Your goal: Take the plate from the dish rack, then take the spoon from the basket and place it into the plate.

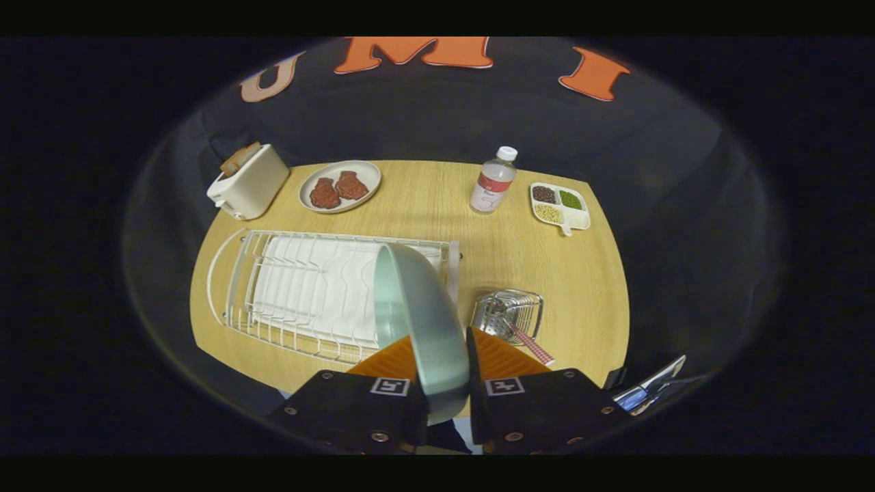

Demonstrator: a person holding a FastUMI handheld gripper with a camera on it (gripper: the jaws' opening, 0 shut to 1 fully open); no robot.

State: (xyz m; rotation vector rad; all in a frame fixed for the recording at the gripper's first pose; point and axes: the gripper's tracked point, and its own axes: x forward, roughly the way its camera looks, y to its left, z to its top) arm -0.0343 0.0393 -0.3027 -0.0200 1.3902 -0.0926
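Gripping the plate by its rim, the gripper has both fingers pressed on it, one on each face, so the jaws are clamped on the plate and it stands on edge between them, tilted a little and rising ahead of the fingers. It looks lifted clear of the dish rack, which sits just beyond and to the left on the wooden table, its wire slots holding nothing else that I can make out. So the first step looks well in hand: plate out of the rack, but not yet set down anywhere. Everything with the spoon is still to do. It lies in the small wire basket just to the right of the plate and just ahead of the right finger, its bowl down in the basket and its checked handle sticking out toward the gripper. By my reckoning the plate needs a flat landing spot on the bare table first, then the fingers must let go and reach for that handle. Farther back, well apart from the action, stand a toaster, a dish of meat, a bottle and a divided tray of beans.
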